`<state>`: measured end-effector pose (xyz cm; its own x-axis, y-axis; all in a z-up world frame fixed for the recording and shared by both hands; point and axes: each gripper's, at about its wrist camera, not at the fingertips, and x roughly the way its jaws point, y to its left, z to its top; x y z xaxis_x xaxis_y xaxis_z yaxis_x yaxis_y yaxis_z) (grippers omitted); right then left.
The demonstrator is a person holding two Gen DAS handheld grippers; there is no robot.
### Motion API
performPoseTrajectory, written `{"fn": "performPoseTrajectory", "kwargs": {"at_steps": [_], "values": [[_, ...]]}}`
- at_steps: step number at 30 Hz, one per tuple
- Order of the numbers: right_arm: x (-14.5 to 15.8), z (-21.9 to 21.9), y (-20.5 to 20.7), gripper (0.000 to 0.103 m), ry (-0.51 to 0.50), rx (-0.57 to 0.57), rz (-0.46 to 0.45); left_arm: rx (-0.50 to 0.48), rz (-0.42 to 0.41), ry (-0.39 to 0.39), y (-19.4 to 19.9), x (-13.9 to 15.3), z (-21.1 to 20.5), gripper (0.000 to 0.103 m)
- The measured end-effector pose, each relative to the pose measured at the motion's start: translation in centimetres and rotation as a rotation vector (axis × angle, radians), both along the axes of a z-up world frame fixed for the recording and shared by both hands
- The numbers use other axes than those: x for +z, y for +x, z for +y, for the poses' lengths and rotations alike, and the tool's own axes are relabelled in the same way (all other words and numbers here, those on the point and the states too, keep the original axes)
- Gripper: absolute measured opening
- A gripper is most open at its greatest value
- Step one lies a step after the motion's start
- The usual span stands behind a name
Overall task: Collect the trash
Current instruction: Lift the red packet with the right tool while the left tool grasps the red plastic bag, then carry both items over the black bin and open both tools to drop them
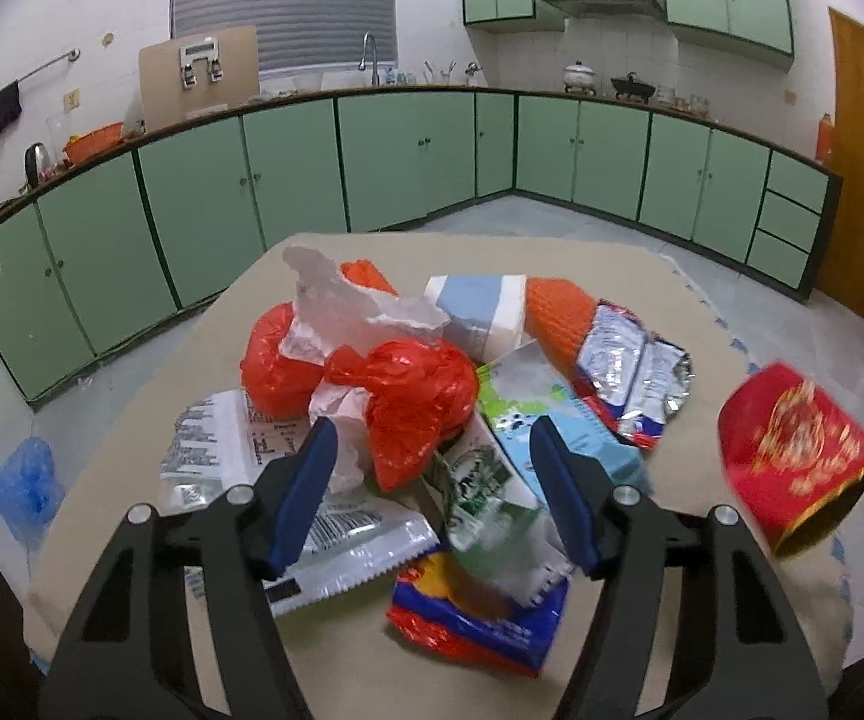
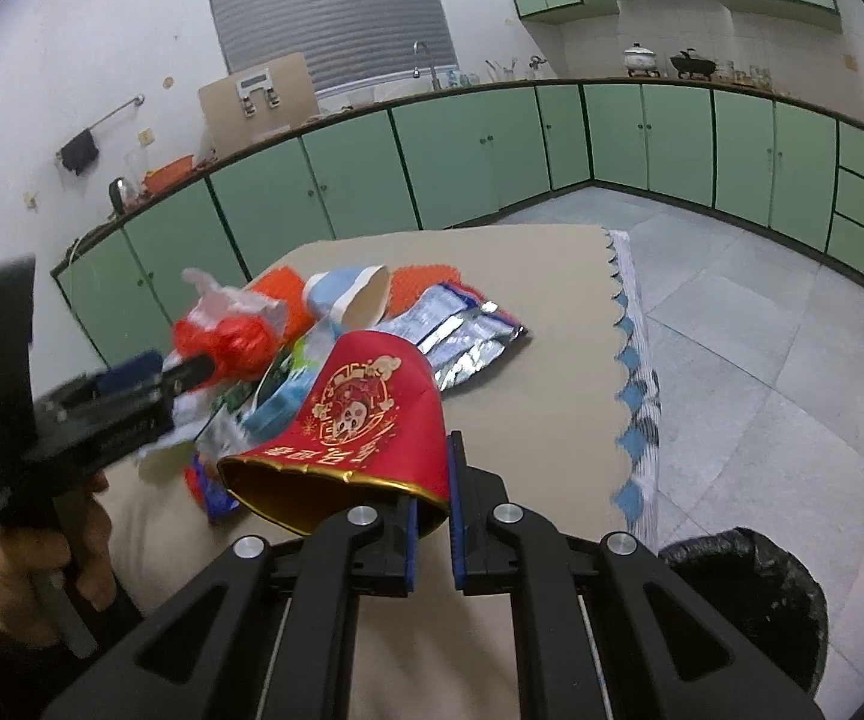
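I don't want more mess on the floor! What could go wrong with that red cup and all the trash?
The right hand-held gripper pinches only the rim of the red paper cup, so it might slip out before reaching the black bin. The left hand-held gripper hangs open over the loose pile, so closing on the red plastic bag could drag the silver wrappers beside it off the table.

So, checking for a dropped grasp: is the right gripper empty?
No, the right gripper pinches the rim of the red cup.
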<state>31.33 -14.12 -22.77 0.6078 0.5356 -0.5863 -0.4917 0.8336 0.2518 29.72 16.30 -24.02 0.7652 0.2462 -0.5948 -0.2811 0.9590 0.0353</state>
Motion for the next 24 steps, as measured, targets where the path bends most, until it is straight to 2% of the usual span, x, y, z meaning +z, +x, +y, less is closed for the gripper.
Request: {"fn": "performPoseTrajectory", "kwargs": {"at_steps": [4,6,8,10,11,14,24], "values": [[0.1,0.4,2.0,0.008,0.025,-0.013,-0.002,0.010,0.026,-0.010,1.3,-0.7,0.8,0.063],[0.1,0.6,2.8,0.008,0.033,-0.018,-0.001,0.010,0.048,-0.015,2.0,-1.0,1.1,0.053],[0.1,0.7,3.2,0.008,0.038,-0.023,0.001,0.006,0.063,-0.033,2.4,-1.2,1.4,0.026],[0.1,0.8,3.4,0.008,0.040,-0.027,0.001,0.009,0.063,-0.048,2.3,-1.2,1.6,0.020],[0.0,0.7,3.4,0.008,0.041,-0.027,0.001,0.013,0.055,-0.055,2.1,-1.1,1.8,0.011],[0.2,0.5,3.0,0.008,0.042,-0.028,0.000,0.020,0.038,-0.064,1.5,-0.6,1.9,0.006],[3.1,-1.4,0.5,0.008,0.050,-0.041,-0.034,0.011,-0.020,-0.079,-2.3,3.5,1.0,0.004]]}}
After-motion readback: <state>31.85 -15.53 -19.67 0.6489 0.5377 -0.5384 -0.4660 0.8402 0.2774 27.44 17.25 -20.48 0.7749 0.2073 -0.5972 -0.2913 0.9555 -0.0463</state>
